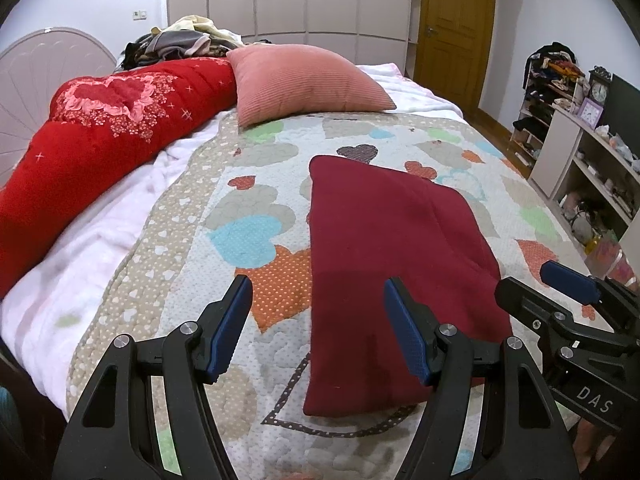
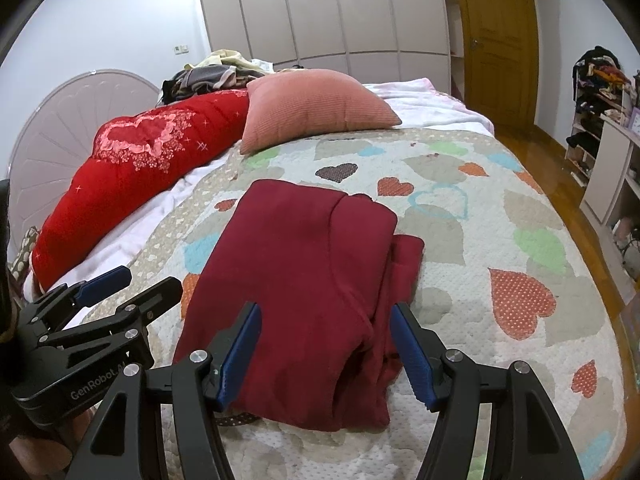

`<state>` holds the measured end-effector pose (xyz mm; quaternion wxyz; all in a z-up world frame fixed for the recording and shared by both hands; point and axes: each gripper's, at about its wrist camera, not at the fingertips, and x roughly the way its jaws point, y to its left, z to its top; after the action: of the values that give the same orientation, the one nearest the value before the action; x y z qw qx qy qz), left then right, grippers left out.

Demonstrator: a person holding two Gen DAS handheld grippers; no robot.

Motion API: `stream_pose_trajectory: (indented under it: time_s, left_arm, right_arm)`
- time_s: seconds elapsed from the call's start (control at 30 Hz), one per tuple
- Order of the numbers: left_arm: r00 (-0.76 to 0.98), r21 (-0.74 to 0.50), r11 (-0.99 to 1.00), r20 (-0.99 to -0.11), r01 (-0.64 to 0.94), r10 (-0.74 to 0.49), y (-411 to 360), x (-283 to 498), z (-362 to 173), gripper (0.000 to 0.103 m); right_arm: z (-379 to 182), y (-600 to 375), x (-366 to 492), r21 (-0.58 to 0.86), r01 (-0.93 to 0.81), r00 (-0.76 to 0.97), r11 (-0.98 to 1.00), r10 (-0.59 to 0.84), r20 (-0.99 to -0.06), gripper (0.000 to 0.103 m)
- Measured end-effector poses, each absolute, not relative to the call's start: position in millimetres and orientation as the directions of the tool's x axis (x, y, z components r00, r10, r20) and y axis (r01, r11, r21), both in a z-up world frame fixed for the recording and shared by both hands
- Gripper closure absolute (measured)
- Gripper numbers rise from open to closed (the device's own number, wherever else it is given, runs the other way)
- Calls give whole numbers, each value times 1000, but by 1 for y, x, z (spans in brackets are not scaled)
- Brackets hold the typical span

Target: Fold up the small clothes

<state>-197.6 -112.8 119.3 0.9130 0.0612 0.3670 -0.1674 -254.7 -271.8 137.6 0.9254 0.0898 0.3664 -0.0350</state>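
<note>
Quilted cotton patterned with hearts in orange, green, blue and brown covers most of the bed: the quilt (image 1: 256, 216) spreads from the near edge to a white blanket (image 1: 100, 232) along its left side. Beyond it a bright red duvet (image 1: 92, 148) with pink lace trim lies rolled in a long bank beside the pale headboard (image 1: 36, 80), and a salmon ribbed cushion (image 1: 300, 84) rests against its far end. A heap of mixed clothes (image 1: 188, 40) sits behind them, in front of the wardrobe (image 1: 288, 0).

The dark red garment (image 2: 296, 280) lies folded flat on the quilt in a rough rectangle, near the front of the bed (a second layer juts out along its right edge in the right wrist view).

The left gripper (image 1: 318, 328) hovers over the garment's near left edge, jaws spread wide with nothing between the blue pads (image 1: 232, 324). The right gripper (image 2: 326, 354) hangs over the garment's near end, equally wide apart and empty, one blue pad (image 2: 412, 356) above the loose right layer. Each gripper shows at the edge of the other's view.
</note>
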Motion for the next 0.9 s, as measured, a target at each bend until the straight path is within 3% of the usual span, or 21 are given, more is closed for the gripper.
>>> stream_pose_trajectory:
  time_s: [0.9]
  left_arm:
    - [657, -20, 938, -708, 347, -258, -111, -189, 110, 35]
  right_arm:
    - [125, -266, -243, 138, 123, 701, 983, 13, -713, 39]
